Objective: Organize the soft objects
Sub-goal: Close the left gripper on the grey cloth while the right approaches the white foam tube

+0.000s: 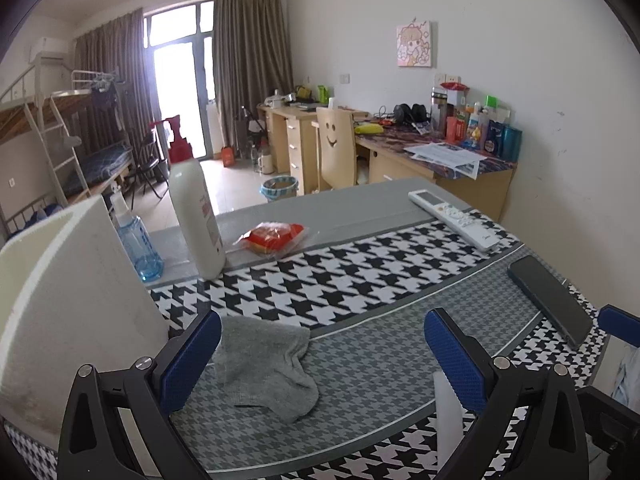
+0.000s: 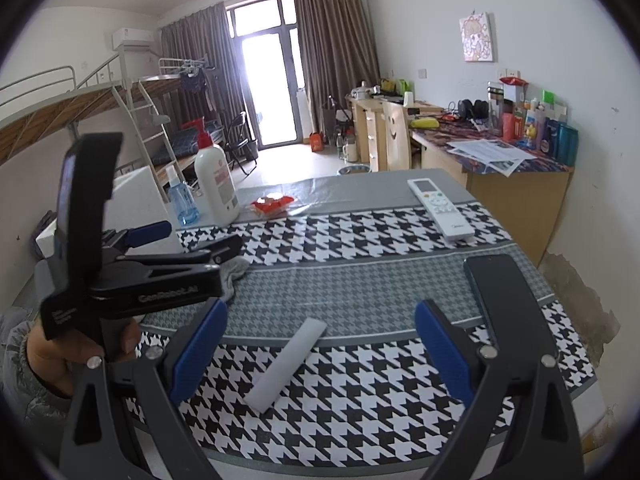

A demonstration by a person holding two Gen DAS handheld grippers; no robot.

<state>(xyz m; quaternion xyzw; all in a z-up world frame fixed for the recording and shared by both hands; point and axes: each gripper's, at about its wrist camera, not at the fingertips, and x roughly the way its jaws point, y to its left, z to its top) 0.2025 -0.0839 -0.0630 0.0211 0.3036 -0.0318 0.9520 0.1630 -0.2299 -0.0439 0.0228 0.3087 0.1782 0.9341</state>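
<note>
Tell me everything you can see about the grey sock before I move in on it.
The grey sock is a short ankle sock of soft knit fabric, lying crumpled and partly folded on the grey houndstooth band of the tablecloth. It lies flat, not gripped. The left tongs stand open around it, the left pad beside or brushing its edge. A white box stands just to its left. From the right wrist view only its tip shows behind the left tool.
</note>
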